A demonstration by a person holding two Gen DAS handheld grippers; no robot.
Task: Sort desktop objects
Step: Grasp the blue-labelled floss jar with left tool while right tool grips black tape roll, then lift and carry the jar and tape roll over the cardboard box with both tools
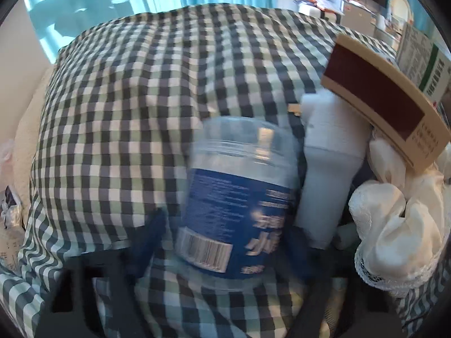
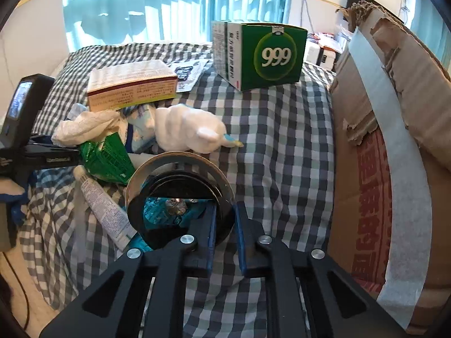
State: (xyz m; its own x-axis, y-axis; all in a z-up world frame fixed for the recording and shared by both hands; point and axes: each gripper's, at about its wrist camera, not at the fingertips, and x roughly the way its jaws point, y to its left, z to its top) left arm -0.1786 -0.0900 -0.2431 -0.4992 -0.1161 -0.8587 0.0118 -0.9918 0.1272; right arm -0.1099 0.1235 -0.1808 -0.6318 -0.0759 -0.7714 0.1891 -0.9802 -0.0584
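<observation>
In the left wrist view my left gripper [image 1: 225, 225] is shut on a clear plastic jar with a blue label [image 1: 234, 197], held over the checked cloth. A white bottle [image 1: 327, 169], a tan and maroon box [image 1: 380, 98] and a white lacy cloth [image 1: 400, 225] lie just right of it. In the right wrist view my right gripper [image 2: 225, 214] is shut on the rim of a round tin [image 2: 180, 197] with a dark inside. A white tube [image 2: 104, 208], a green packet [image 2: 108, 157], the tan box [image 2: 132, 87] and a green "999" box [image 2: 262, 53] lie around it.
A large cardboard box [image 2: 394, 155] with white tape stands along the right side of the cloth-covered surface [image 2: 282, 140]. A white squeeze bottle [image 2: 188, 132] lies behind the tin. The left gripper's handle [image 2: 25, 129] shows at the left edge. Blue curtains hang behind.
</observation>
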